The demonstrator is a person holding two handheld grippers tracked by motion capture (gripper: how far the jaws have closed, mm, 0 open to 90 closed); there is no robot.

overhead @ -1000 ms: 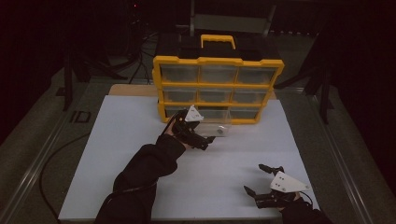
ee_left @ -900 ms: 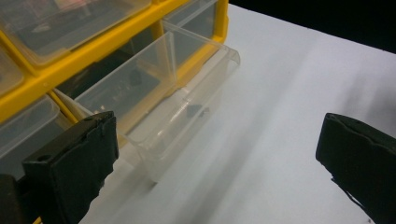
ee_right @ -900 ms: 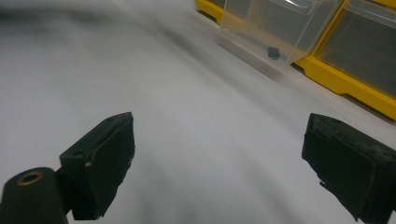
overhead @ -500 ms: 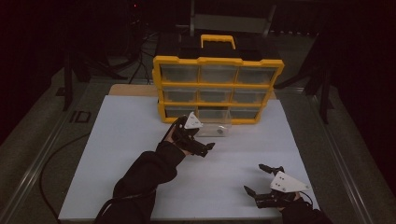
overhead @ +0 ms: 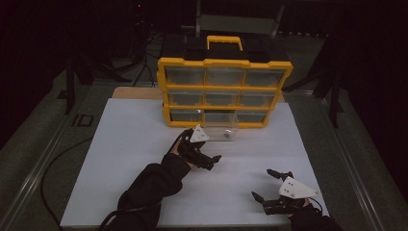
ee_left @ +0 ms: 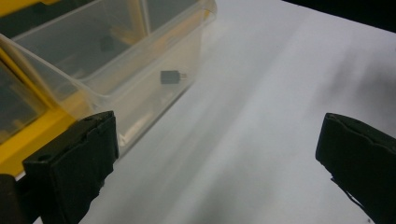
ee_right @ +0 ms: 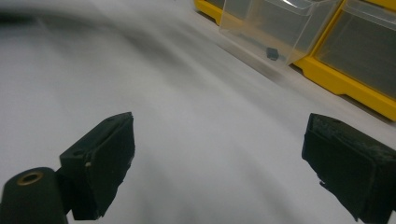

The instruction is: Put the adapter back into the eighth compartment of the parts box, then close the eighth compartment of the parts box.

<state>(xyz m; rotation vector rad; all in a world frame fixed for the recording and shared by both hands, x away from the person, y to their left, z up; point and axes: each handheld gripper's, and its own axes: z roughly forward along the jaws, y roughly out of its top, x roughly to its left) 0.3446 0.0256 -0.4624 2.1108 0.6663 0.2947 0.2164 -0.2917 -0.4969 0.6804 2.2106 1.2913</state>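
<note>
Yellow organizer [overhead: 223, 65], clear drawer [overhead: 221, 132], white table [overhead: 125, 159].

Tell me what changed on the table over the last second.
The left gripper drew back from the pulled-out clear drawer toward the person, jaws open and empty. The right gripper stayed open at the near right; drawer, its small dark part and yellow organizer unchanged.

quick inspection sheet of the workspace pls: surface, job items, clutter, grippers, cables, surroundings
Surface: white sheet on the table, bare in front.
Job's things: yellow drawer cabinet; clear drawer pulled out of the bottom row, small dark part inside.
Clutter: nothing seen.
Grippers: left gripper open, beside the drawer, empty; right gripper open, near front edge, empty.
Cables: one cable on the floor at left.
Surroundings: dark; stands behind.
</note>
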